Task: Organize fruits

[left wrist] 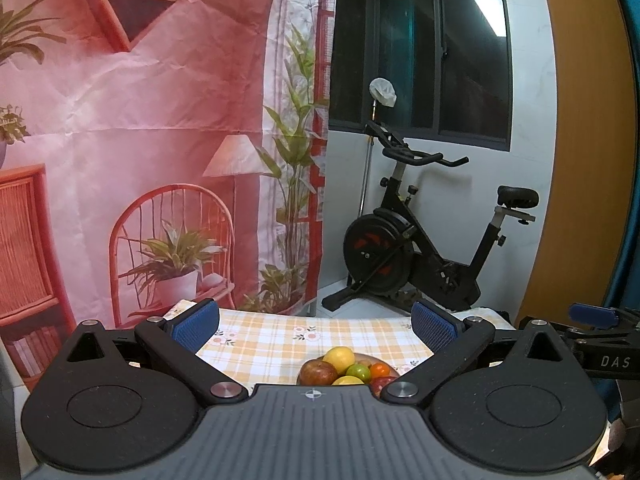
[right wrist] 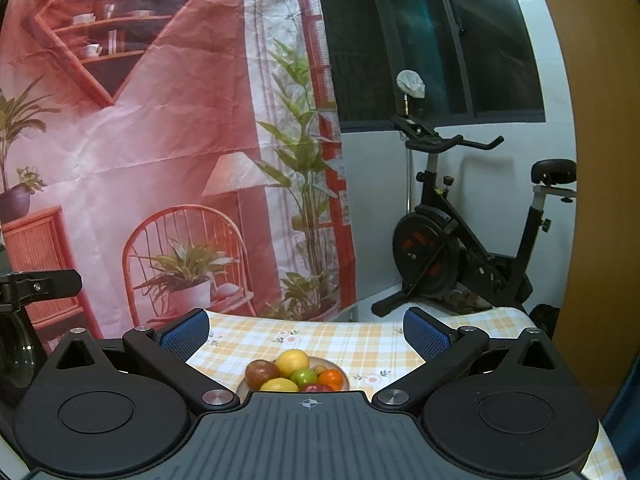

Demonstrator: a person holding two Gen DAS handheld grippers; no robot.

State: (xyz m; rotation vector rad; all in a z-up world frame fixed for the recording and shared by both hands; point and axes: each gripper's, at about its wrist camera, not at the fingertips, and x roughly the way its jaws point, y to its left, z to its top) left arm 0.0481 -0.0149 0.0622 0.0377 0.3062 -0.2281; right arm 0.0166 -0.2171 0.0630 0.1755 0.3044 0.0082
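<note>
**Fruit piled on one plate, both tongs wide above it**

The fruits (right wrist: 294, 374) sit heaped together on a shallow plate (right wrist: 346, 380) at the near middle of the tabletop (right wrist: 352, 344), partly hidden by the tool bodies in both wrist views. In the pile are a yellow lemon (right wrist: 293, 362) at the back, a dark red apple (right wrist: 261, 374) to its left, a green fruit (right wrist: 303, 376) in the middle, an orange one (right wrist: 332, 378) to the right, and a second yellow fruit (right wrist: 280, 385) and a red one (right wrist: 318, 388) nearest the camera. They touch one another.

The left tongs (left wrist: 316, 326) stand spread wide and hold nothing, the blue pads well apart on either side of the plate. The right tongs (right wrist: 308, 332) are likewise wide and empty; they also show at the right edge of the left view.

Around the plate the checked yellow cloth lies bare as far as the tabletop's far edge. Beyond that edge hangs a printed pink backdrop (right wrist: 160, 140) on the left, and an exercise bike (right wrist: 468, 240) stands on the floor to the right, below a dark window (left wrist: 440, 60).
</note>
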